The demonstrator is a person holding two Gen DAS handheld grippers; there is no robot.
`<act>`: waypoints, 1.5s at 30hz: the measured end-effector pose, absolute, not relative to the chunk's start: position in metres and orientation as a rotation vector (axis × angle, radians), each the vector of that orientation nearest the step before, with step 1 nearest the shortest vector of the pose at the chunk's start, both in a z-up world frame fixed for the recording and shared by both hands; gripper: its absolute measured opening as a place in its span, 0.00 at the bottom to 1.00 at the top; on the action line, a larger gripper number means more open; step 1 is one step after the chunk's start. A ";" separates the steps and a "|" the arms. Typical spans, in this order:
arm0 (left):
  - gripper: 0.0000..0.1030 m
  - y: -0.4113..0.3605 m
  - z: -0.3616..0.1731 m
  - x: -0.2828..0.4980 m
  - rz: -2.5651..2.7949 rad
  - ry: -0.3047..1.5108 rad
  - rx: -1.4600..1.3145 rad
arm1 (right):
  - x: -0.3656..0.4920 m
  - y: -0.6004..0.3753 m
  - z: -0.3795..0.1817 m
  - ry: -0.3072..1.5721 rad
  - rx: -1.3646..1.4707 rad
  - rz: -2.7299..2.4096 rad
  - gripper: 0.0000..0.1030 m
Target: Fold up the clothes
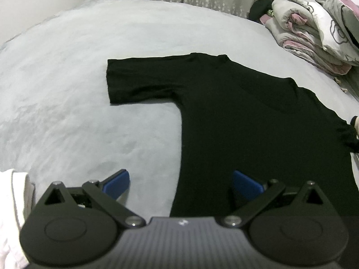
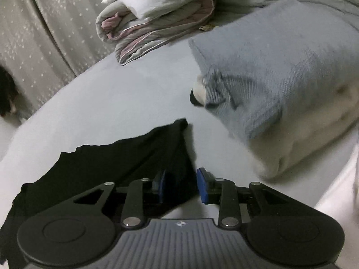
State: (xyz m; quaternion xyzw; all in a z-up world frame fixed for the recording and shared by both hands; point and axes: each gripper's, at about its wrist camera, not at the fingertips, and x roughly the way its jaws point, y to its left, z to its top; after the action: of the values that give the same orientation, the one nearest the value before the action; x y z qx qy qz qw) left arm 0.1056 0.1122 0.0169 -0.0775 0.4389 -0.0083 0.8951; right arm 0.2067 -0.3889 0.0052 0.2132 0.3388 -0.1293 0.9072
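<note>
A black t-shirt (image 1: 246, 116) lies flat on the grey bed, one short sleeve (image 1: 139, 80) spread out to the left. My left gripper (image 1: 180, 185) is wide open over the shirt's lower left side edge, holding nothing. In the right wrist view the shirt's other sleeve (image 2: 143, 154) lies bunched in a point. My right gripper (image 2: 181, 185) is partly open with that sleeve's edge between its blue pads (image 2: 202, 186); the cloth is not pinched.
A stack of folded quilts and pillows (image 1: 314, 29) sits at the bed's far right, also in the right wrist view (image 2: 157, 18). A blue-grey pillow (image 2: 280, 71) lies just beyond the right gripper. White cloth (image 1: 11, 213) lies at the lower left. Curtains (image 2: 33, 44) hang behind.
</note>
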 end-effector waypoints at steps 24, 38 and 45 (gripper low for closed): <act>1.00 0.117 0.020 0.106 -0.020 0.919 -0.209 | 0.186 -0.251 0.065 0.413 0.018 0.046 0.08; 1.00 0.122 0.020 0.109 -0.031 0.937 -0.236 | 0.186 -0.170 0.014 0.581 -0.258 0.179 0.28; 1.00 0.120 0.020 0.109 -0.028 0.937 -0.233 | 0.189 -0.244 0.031 0.610 0.193 0.109 0.32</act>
State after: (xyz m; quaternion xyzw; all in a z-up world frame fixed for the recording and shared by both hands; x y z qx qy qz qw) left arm 0.1087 0.1200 0.0200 -0.1121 0.4503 -0.0135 0.8857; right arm 0.1891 -0.2439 0.0310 0.0950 0.2997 0.0536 0.9478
